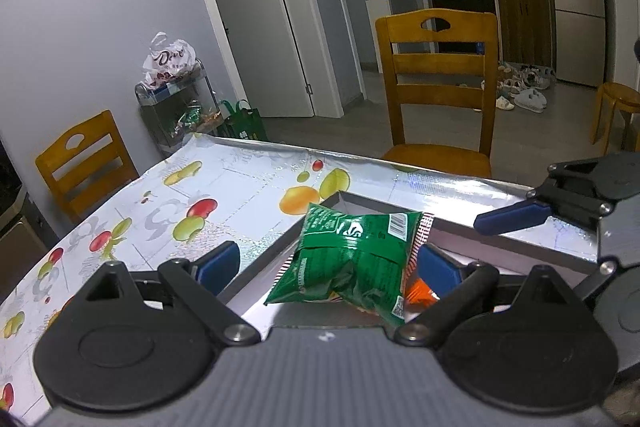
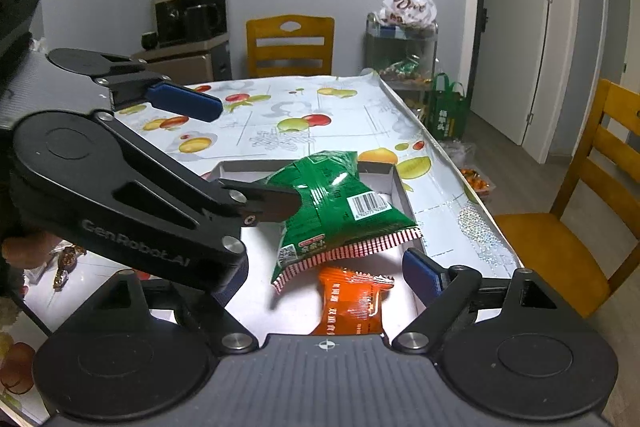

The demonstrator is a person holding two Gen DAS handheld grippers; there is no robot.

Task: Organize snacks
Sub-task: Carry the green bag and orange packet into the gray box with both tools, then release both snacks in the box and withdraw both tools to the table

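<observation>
Looking across a dining table, both hand-held tongs meet over a shallow white tray. The left tongs are spread wide. Their right pad touches the crimped edge of a green snack bag, while the left pad stands well apart from it, so nothing is clamped. The bag lies tilted between those fingers, inside the tray, barcode side up.

The right tongs are spread wide too and hold nothing. One blue pad shows just beside the tray's right wall; the other is hidden behind the left tongs, which cross in front from the left. Between the right tongs' fingers, nearest their body, an orange snack packet lies flat on the tray floor. The green bag's striped lower edge overhangs the top of this packet.

Beyond both tongs' tips the table stretches away, covered in a glossy cloth printed with fruit. Past its far edge, ahead of the right tongs, stands a wooden chair. To that chair's right is a small cart topped by a white plastic bag, with a green tote bag on the floor beside it. To the chair's left, a dark appliance sits on a cabinet against the grey wall.
</observation>
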